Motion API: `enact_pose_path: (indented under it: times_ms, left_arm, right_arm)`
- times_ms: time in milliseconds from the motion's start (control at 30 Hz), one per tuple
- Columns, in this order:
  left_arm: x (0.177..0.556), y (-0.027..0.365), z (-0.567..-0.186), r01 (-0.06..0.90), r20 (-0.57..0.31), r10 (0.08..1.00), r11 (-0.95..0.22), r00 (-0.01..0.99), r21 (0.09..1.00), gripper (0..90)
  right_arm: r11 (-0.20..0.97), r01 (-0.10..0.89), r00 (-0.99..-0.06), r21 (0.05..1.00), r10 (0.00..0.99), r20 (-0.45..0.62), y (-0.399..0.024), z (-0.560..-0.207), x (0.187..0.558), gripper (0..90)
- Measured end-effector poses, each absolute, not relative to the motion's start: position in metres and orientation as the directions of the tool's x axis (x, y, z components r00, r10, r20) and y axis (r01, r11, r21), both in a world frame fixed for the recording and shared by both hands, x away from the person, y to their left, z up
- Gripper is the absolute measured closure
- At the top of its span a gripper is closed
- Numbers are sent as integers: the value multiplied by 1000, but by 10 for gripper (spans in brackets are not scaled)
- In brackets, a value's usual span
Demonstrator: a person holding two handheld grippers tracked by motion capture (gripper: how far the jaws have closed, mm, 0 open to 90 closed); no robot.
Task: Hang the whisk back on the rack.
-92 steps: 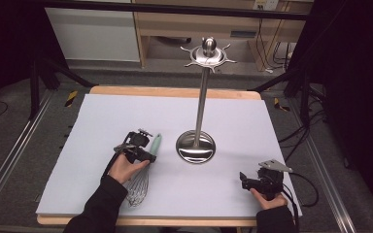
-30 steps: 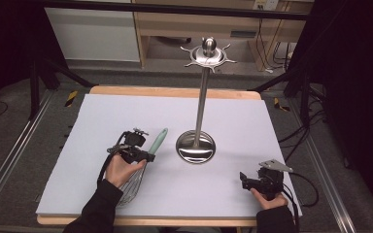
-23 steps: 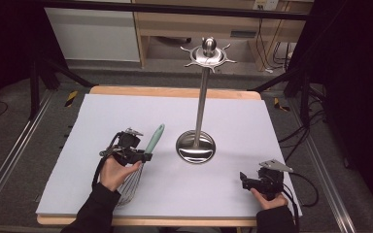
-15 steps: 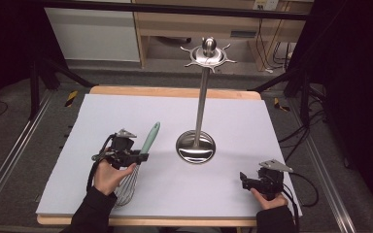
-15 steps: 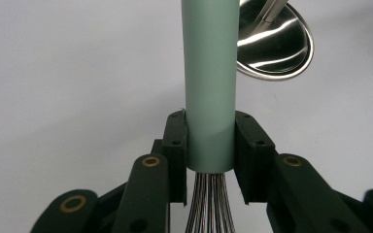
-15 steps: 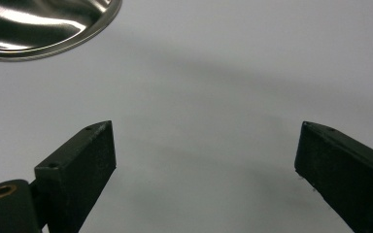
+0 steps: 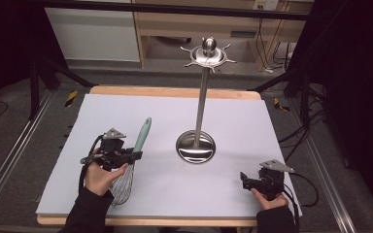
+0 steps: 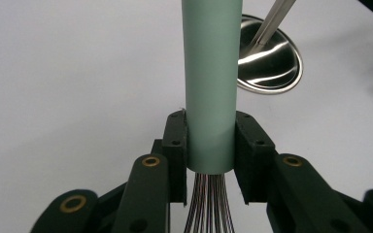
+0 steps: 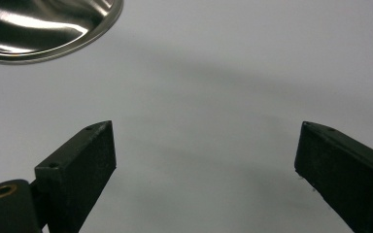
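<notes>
A whisk with a mint-green handle (image 7: 143, 133) and wire loops (image 7: 121, 187) is held over the white mat. My left gripper (image 7: 132, 156) is shut on the handle's lower end, just above the wires; in the left gripper view the jaws clamp the green handle (image 8: 211, 87) from both sides, my left gripper (image 8: 211, 155) pointing toward the stand. A steel utensil stand (image 7: 200, 104) with a round base (image 7: 195, 146) and a hooked crown (image 7: 208, 54) rises mid-table. Near the front right, my right gripper (image 7: 243, 178) rests open, its jaws (image 9: 204, 160) wide apart over bare mat.
The white mat (image 7: 252, 121) covers a wooden table (image 7: 175, 91). The stand's shiny base (image 9: 43, 24) lies ahead and left of the right gripper. Cables (image 7: 306, 184) trail off the table's right edge. Shelving and black frame legs stand behind the table.
My left gripper has carried the whisk leftward and toward the front, away from the stand's base, its handle now pointing up and away. The right gripper has stayed put.
</notes>
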State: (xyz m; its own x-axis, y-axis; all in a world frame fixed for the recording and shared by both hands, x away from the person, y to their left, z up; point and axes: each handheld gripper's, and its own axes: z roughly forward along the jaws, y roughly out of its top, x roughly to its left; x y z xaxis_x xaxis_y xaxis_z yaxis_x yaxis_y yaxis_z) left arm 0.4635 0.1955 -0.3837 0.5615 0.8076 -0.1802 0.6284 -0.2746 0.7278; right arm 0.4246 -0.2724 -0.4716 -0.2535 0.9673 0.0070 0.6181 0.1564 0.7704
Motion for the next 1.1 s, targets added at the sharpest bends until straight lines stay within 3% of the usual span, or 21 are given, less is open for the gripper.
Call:
enact_pose_path:
  times_ms: [1100]
  left_arm:
    - [446,202,-339,449,-152,788,-171,596,877,689]
  right_arm:
    - [165,615,-254,771,967,-5,-270,-471,425,82]
